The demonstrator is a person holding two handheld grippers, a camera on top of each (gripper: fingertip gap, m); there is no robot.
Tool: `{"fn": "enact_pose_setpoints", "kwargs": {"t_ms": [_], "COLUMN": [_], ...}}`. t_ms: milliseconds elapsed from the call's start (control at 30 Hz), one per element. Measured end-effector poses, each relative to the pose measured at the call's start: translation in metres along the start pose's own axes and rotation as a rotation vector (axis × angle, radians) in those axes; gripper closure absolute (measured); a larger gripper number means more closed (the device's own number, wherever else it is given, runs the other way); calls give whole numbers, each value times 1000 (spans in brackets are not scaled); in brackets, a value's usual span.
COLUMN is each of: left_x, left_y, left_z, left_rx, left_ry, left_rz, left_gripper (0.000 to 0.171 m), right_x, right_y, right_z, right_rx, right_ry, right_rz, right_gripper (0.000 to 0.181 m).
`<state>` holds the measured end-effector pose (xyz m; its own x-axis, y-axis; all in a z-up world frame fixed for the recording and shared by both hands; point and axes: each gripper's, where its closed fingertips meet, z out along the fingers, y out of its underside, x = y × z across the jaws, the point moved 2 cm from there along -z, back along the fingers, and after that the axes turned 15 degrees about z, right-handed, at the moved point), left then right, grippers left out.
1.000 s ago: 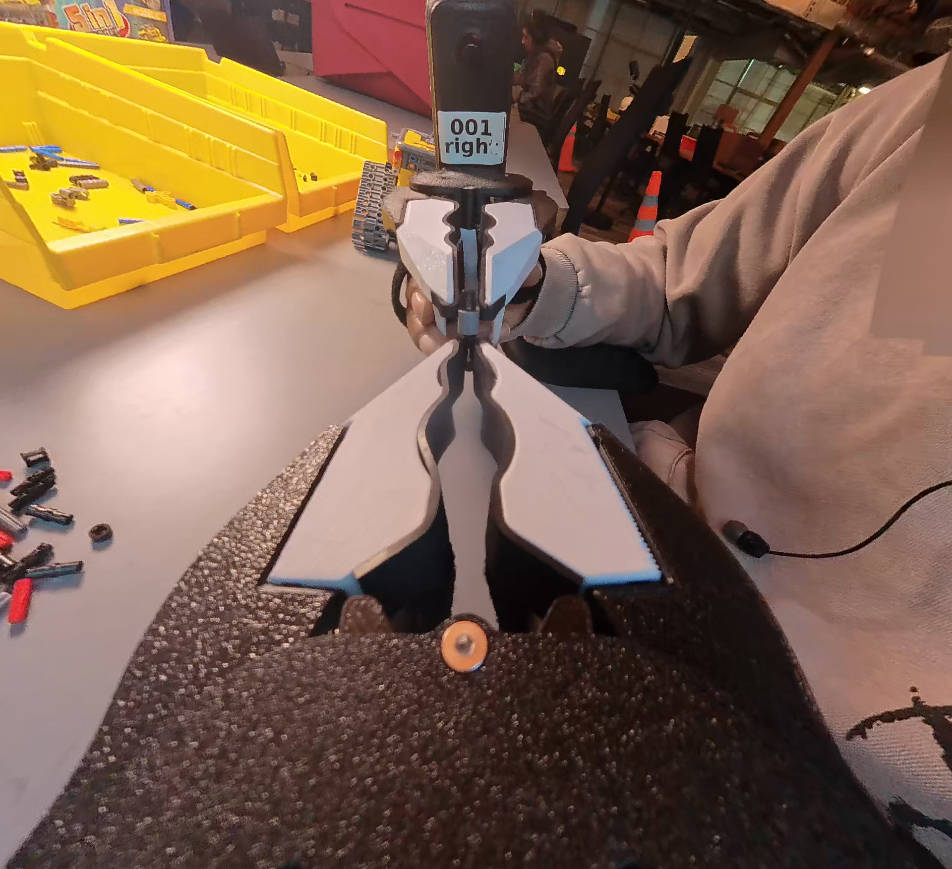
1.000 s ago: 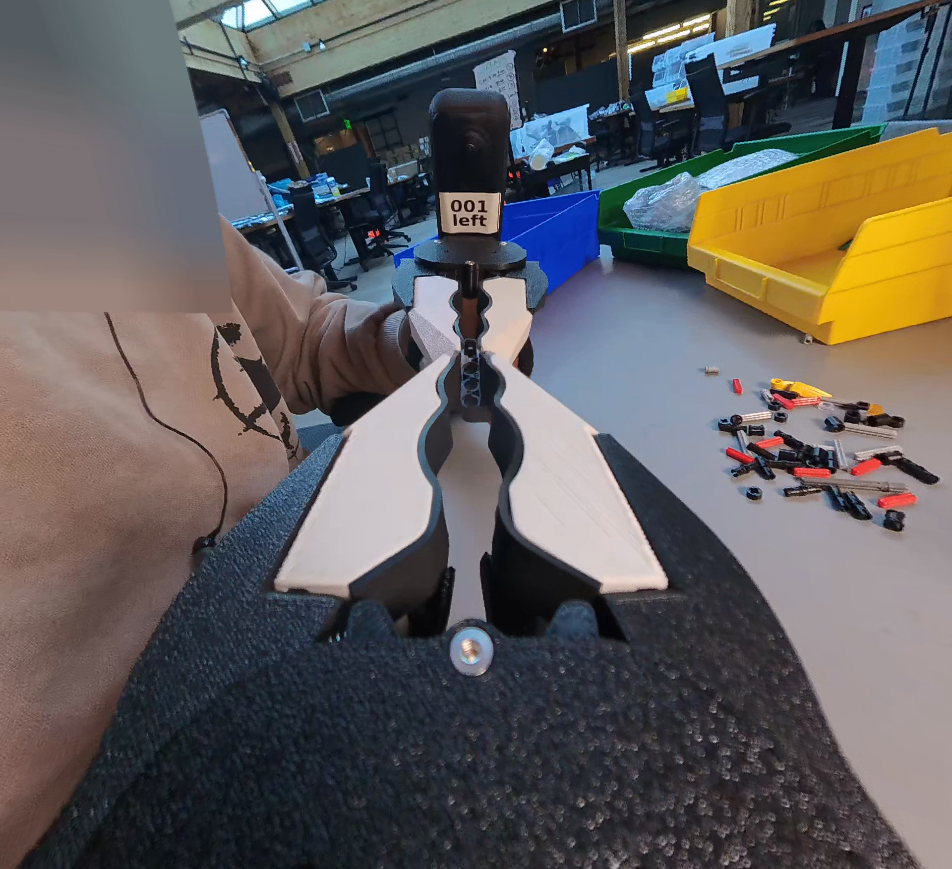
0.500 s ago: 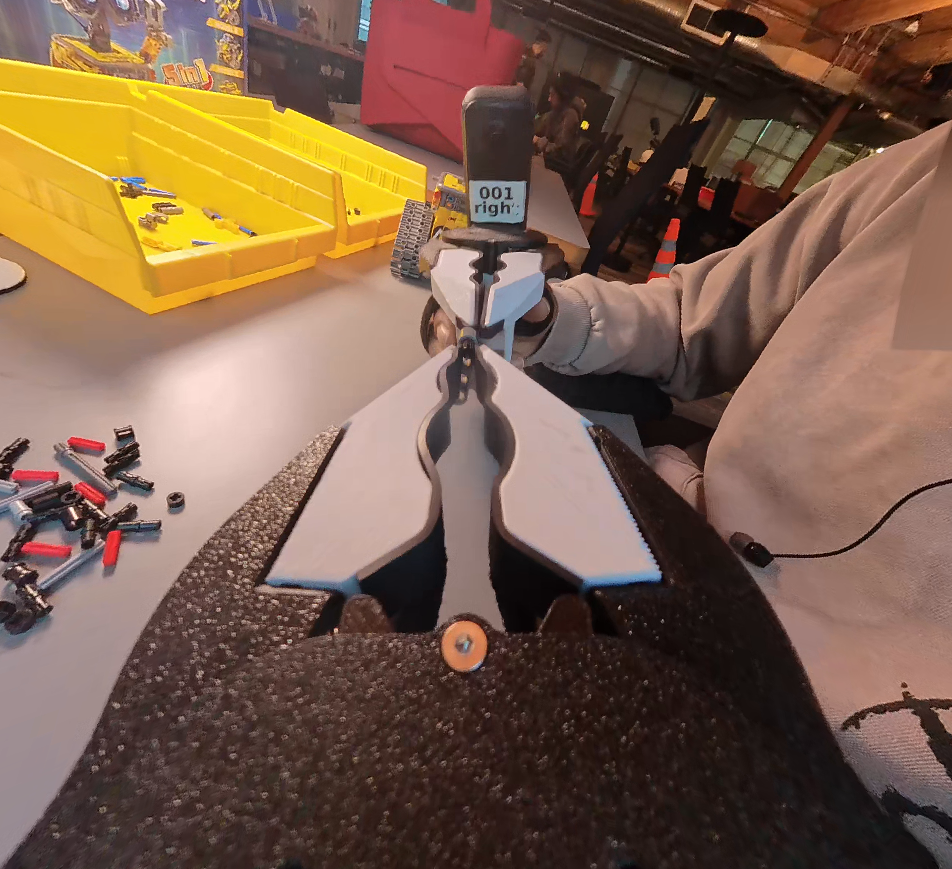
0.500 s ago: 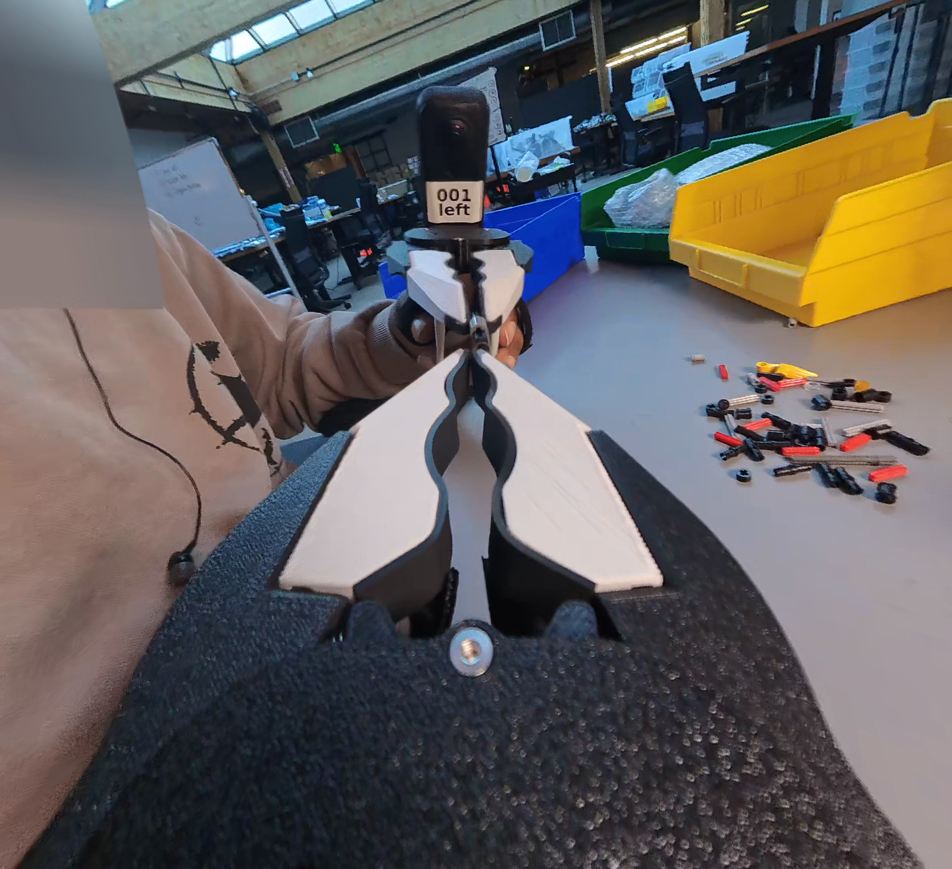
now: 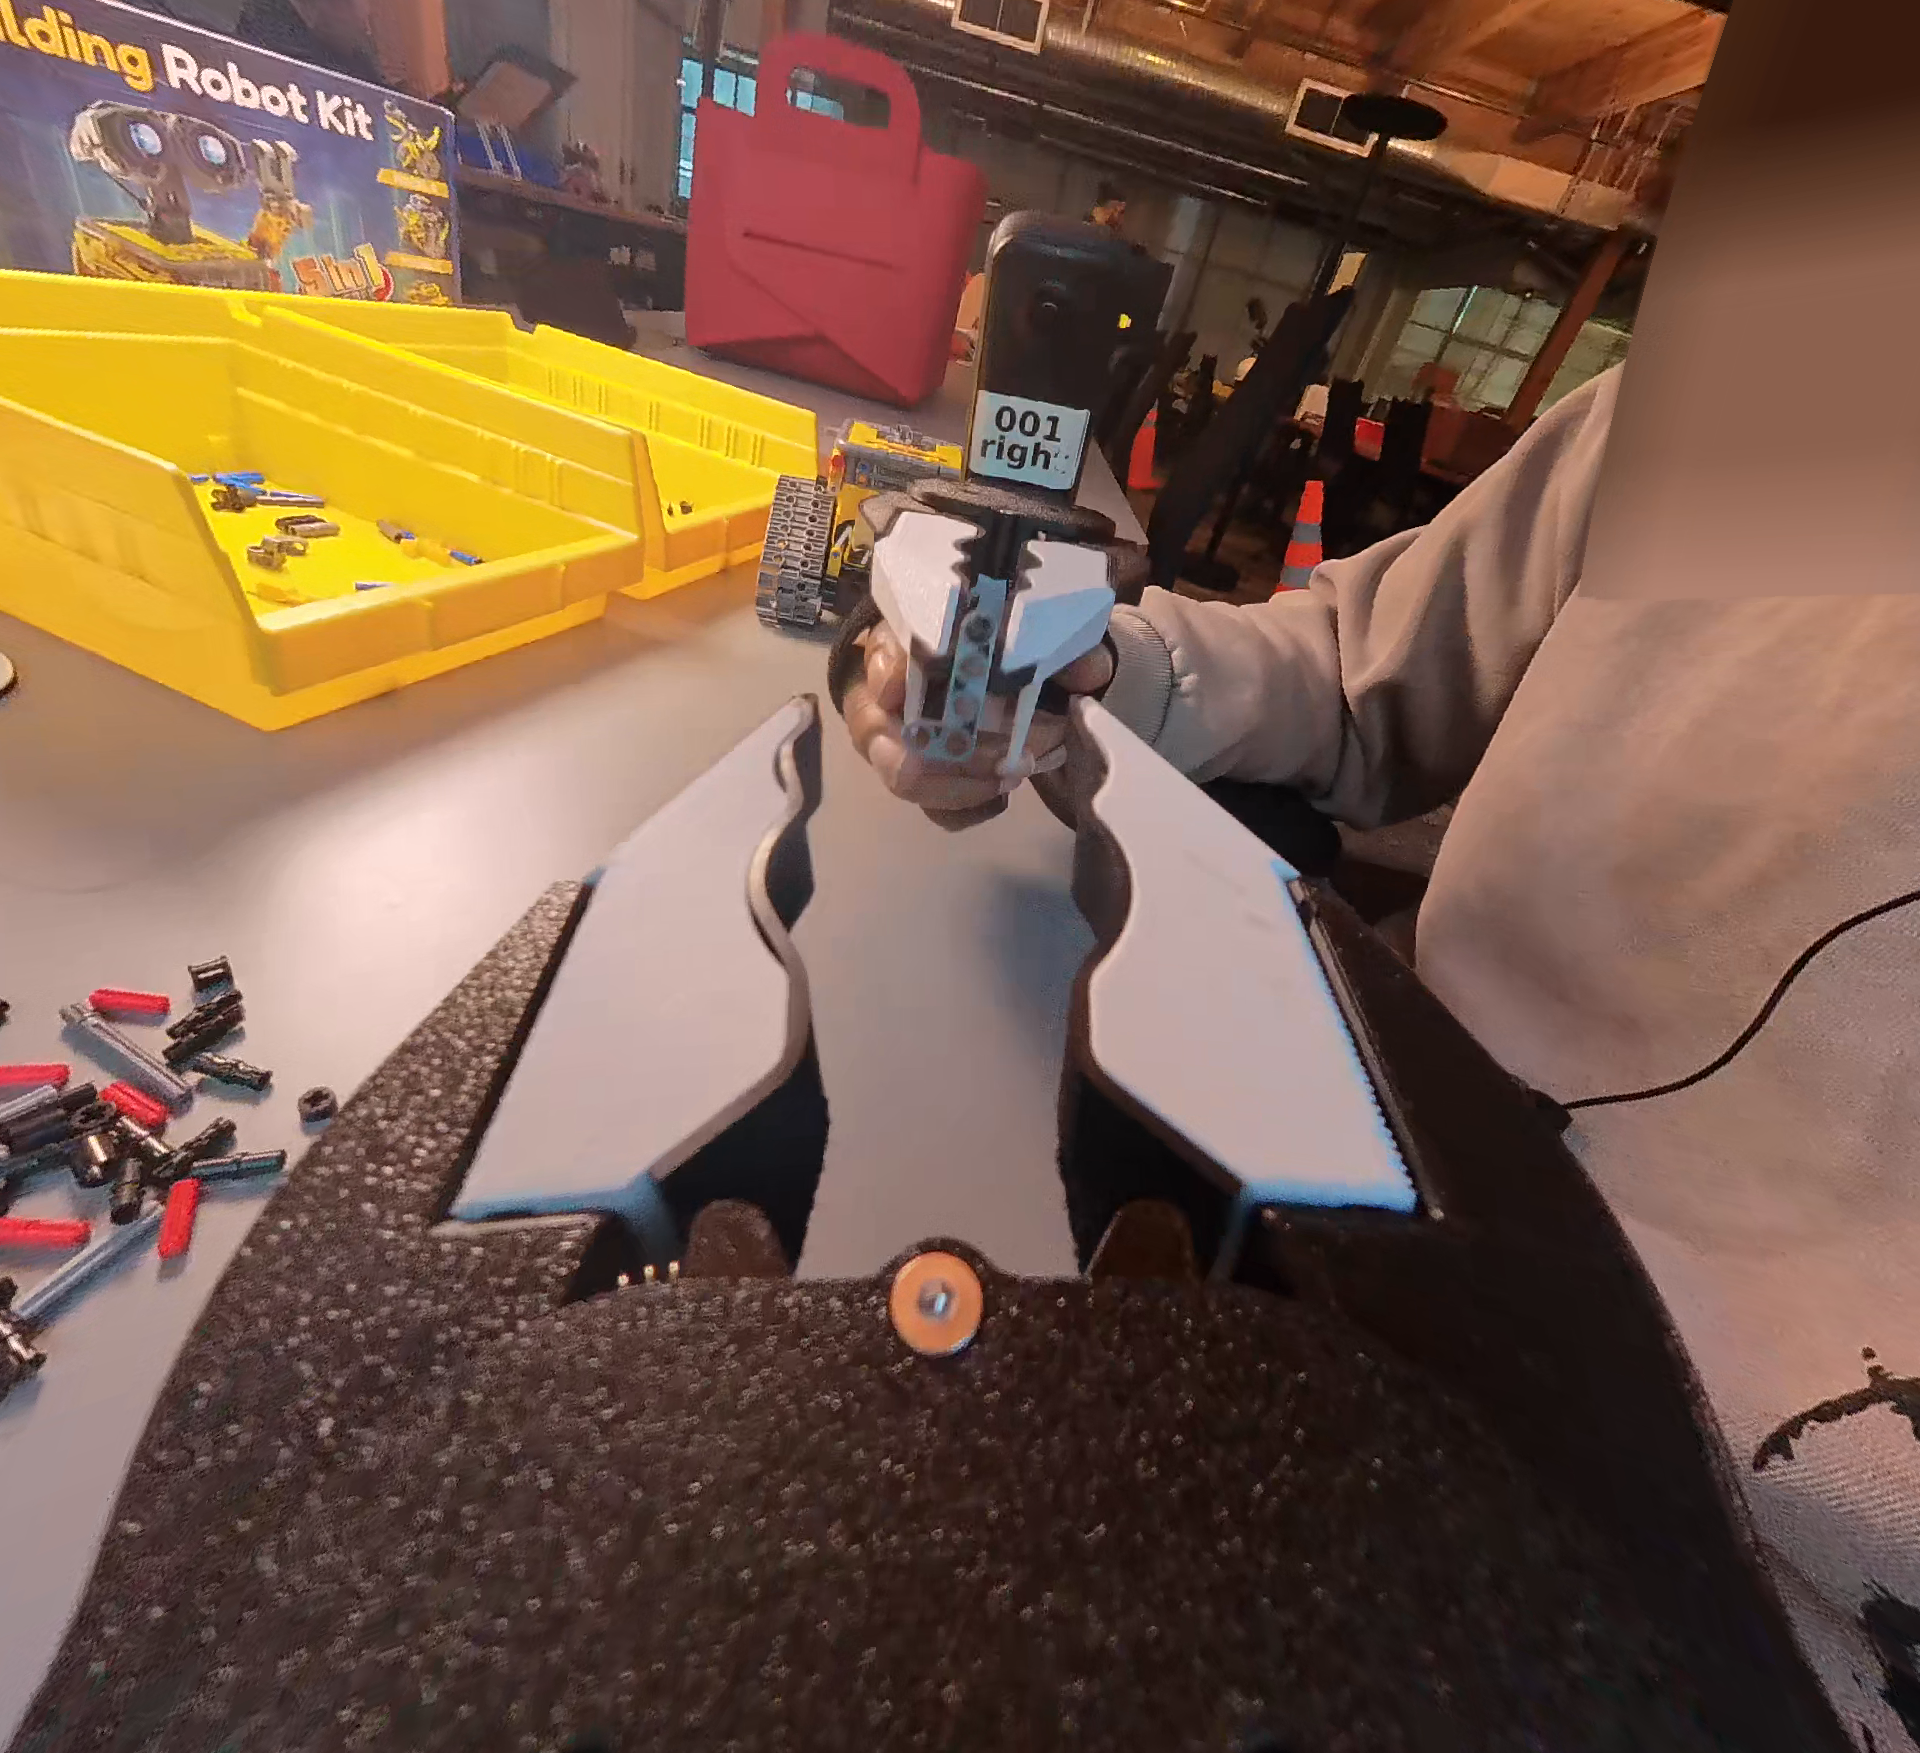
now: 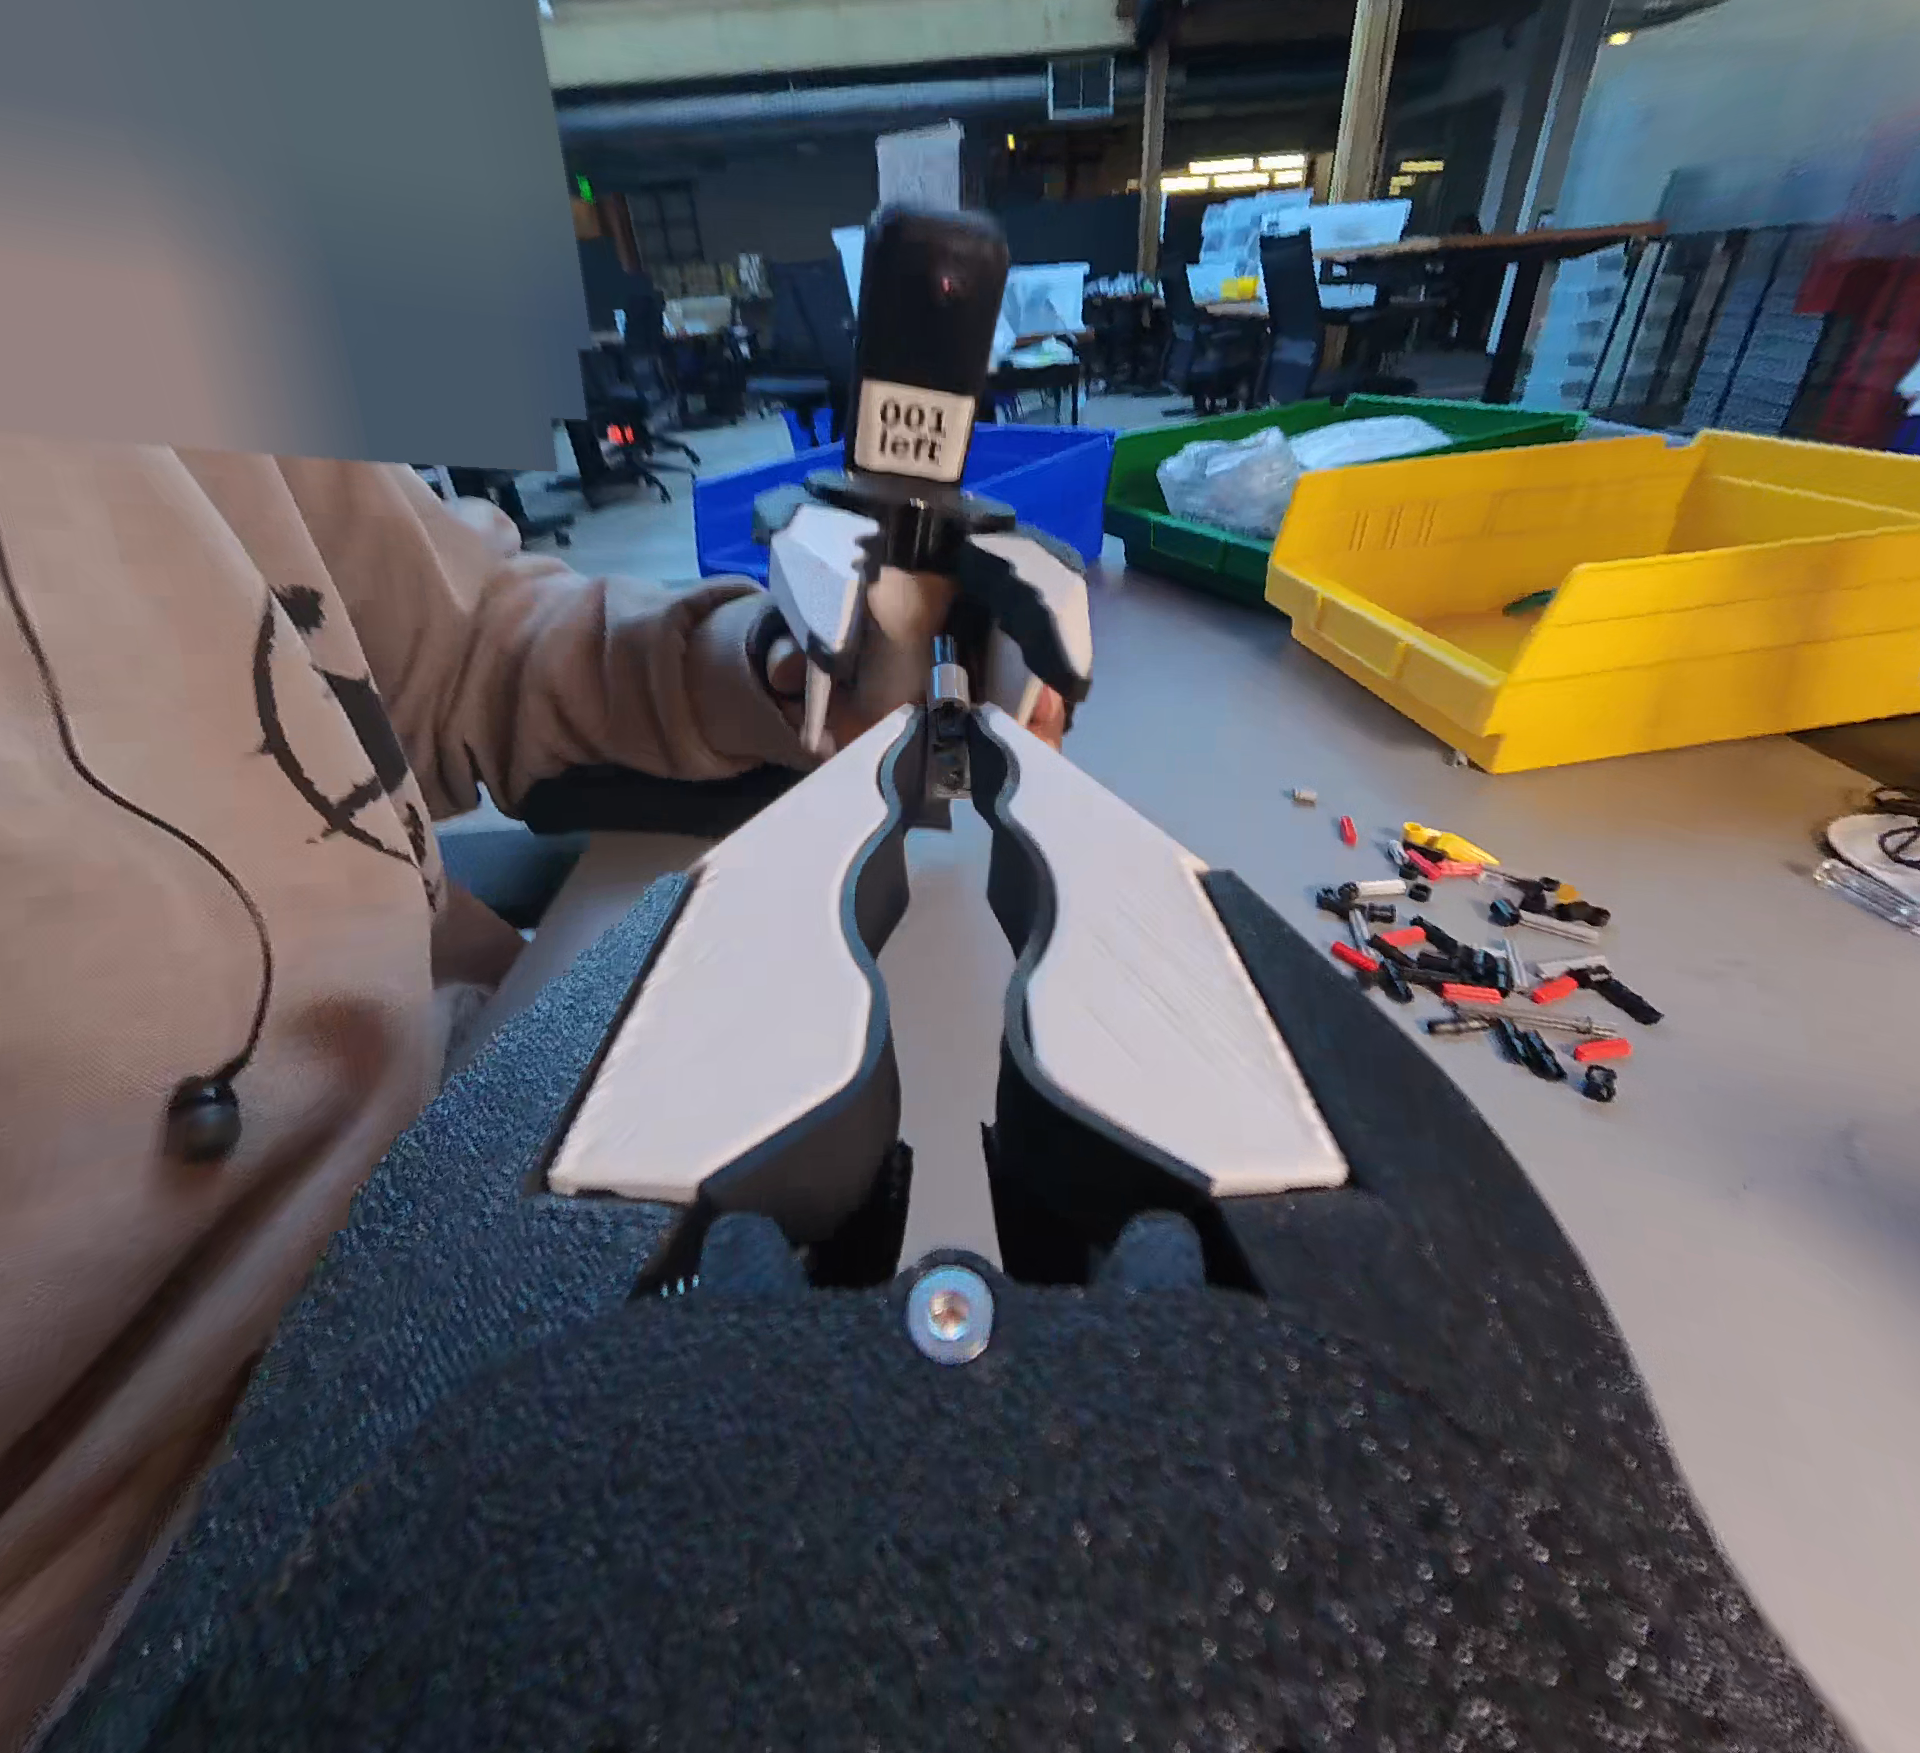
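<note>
- The left claw [image 5: 940,716] has its jaws wide apart and holds nothing; bare grey table [image 5: 364,872] shows through the gap.
- The right claw [image 6: 943,747] is clamped on a small grey beam [image 5: 964,664] with a row of holes, and a short pin [image 6: 948,680] sticks out past its tips.
- The beam sits straight ahead of the left claw and just beyond its tips, on the claw's centre line. Its long axis runs roughly up and down in the left wrist view, slightly tilted, along the right claw's fingers.
- The two claws face each other tip to tip. The pin end points into the left claw's gap, so the left claw is the nearer free one.
- The left wrist view shows the beam's holed face, which the right view mostly hides. The right view shows the pin in profile and confirms the left jaws stand apart.
- Loose parts [image 5: 125,1111] lie on the table to the left of the left claw and to the right of the right claw, well apart from both. Yellow bins [image 5: 312,560] sit farther off.
</note>
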<state>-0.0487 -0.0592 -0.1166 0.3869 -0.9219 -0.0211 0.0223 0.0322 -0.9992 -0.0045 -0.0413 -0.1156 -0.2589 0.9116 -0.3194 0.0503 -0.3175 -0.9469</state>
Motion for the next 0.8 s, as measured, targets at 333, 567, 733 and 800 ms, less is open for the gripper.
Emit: {"fn": "enact_pose_setpoints", "kwargs": {"t_ms": [333, 567, 733, 800], "left_x": [4, -5, -5, -6], "left_y": [14, 47, 60, 58], "left_z": [7, 4, 7, 7], "left_rx": [-140, -423, -487, -472], "left_ry": [48, -84, -95, -108], "left_rz": [17, 257, 309, 320], "left_gripper": [156, 156, 156, 156], "right_x": [0, 16, 23, 25], "right_y": [9, 28, 41, 43], "right_z": [4, 2, 4, 2], "right_rx": [-48, -251, -334, -346], "right_ry": [-67, 126, 201, 199], "right_rz": [123, -107, -221, -198], "right_gripper": [179, 158, 178, 178]}}
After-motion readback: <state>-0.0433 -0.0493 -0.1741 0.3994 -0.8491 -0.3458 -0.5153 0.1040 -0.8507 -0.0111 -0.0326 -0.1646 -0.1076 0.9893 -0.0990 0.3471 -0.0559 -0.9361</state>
